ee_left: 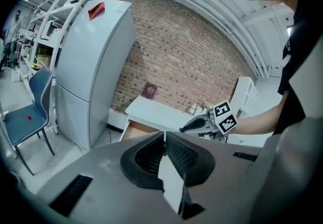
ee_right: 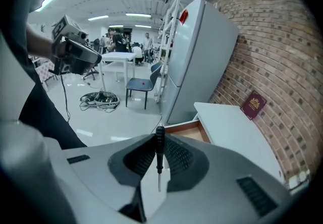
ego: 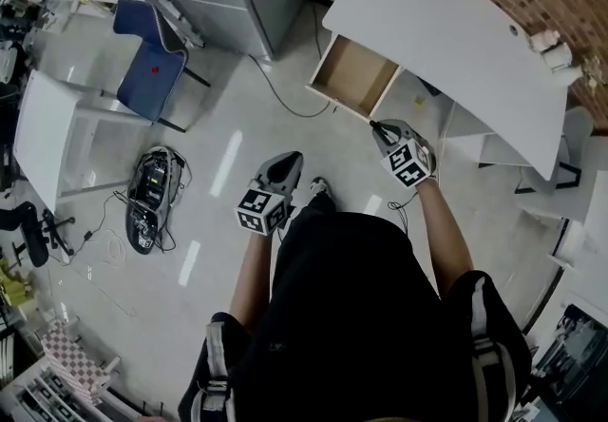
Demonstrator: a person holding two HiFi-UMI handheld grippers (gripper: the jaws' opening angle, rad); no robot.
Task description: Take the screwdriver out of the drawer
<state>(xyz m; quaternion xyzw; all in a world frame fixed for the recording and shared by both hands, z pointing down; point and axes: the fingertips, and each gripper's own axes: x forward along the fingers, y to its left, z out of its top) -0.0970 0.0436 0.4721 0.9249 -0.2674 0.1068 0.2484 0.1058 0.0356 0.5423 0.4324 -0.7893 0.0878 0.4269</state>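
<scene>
Person: head view; black torso [ego: 361, 316] fills the near edge, both forearms reach forward.
Left claw [ego: 288, 162]: over the floor, near and left of the drawer.
Right claw [ego: 376, 130]: tip just beside the drawer's near right corner.
Drawer [ego: 328, 64]: pulled open under the white tabletop [ego: 446, 30]; its wooden bottom shows bare.
Floor, left: blue chair [ego: 147, 59], cable tangle [ego: 152, 192].
Left claw, own view: ribbed pads clenched together with nothing between them; the right claw hangs beyond on the right, a fridge [ee_left: 91, 66] stands far left.
Book [ee_left: 150, 90]: red, at the tabletop's far edge against the brick wall.
Right claw, own view: pads grasping the screwdriver [ee_right: 159, 152].
Screwdriver: black handle upright between the pads, thin shaft pointing down toward the camera; the open drawer lies beyond it.
</scene>
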